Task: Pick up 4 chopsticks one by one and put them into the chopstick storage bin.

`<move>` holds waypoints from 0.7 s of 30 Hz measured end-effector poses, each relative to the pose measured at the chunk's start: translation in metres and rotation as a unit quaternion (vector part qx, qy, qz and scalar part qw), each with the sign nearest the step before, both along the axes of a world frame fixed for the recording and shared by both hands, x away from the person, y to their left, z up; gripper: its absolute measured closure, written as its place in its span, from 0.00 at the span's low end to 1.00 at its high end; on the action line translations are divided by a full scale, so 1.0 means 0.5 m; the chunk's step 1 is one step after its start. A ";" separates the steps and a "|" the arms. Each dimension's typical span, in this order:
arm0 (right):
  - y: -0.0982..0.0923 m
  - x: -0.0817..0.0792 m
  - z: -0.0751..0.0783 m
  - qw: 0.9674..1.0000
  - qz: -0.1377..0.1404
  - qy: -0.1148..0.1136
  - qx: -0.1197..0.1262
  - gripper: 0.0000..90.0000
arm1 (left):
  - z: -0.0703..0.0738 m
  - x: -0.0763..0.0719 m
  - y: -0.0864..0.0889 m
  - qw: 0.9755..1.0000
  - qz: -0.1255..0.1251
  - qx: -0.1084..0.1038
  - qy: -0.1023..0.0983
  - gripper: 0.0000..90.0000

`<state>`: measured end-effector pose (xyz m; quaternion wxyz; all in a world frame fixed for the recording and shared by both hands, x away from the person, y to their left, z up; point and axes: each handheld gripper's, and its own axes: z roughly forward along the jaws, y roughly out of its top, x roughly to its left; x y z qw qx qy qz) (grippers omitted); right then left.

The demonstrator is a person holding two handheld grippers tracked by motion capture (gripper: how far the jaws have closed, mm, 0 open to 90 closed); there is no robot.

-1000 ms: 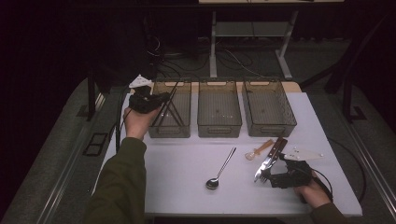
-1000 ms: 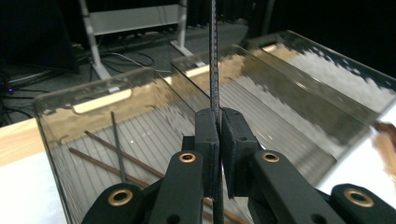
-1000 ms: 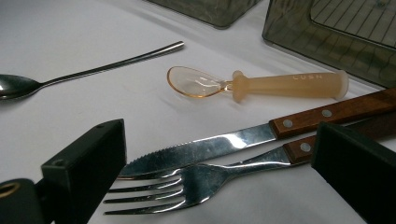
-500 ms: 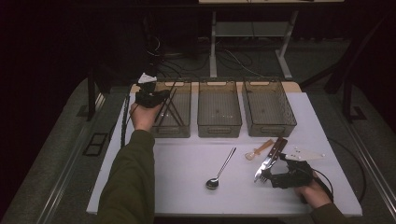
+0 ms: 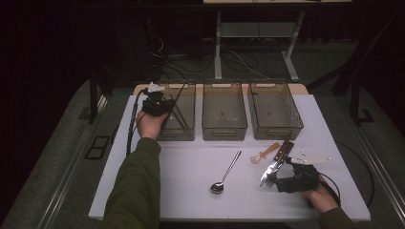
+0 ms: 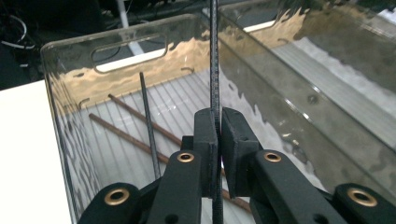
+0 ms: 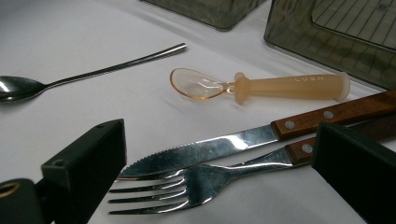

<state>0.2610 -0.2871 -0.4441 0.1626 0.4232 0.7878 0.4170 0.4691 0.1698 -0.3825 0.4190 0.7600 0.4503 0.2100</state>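
Observation:
My left gripper (image 5: 164,105) hangs over the near left corner of the left bin (image 5: 184,134), shut on a thin black chopstick (image 6: 214,56) that rises between its jaws (image 6: 218,127). Inside that bin (image 6: 70,140) a second black stick (image 6: 148,121) leans and two brown chopsticks (image 6: 135,119) lie flat. My right gripper (image 5: 274,180) rests low on the table at the front right, open, its jaws (image 7: 219,163) standing either side of a fork (image 7: 201,179) that lies beside a wooden-handled knife (image 7: 219,149).
An orange plastic spoon (image 7: 280,86) lies just beyond the knife (image 5: 279,155), and a metal spoon (image 5: 227,172) lies mid-table. A white flat utensil (image 5: 310,156) is at the right. The middle bin (image 5: 224,129) and right bin (image 5: 277,131) stand at the back.
My left hand has sunk a little and shifted right toward the left bin, still holding the black chopstick. The right hand has stayed where it was.

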 end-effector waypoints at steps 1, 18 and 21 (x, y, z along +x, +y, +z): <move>0.000 0.000 0.000 1.000 0.000 0.000 0.000 0.04 | 0.000 0.001 -0.001 1.000 0.004 0.002 0.000 0.86; -0.001 0.001 -0.001 1.000 -0.001 0.001 -0.002 0.04 | 0.008 -0.017 0.003 0.999 -0.031 0.001 -0.008 0.45; 0.000 0.001 -0.001 1.000 -0.001 0.001 -0.002 0.04 | 0.012 -0.027 0.009 0.998 -0.049 -0.035 0.003 0.40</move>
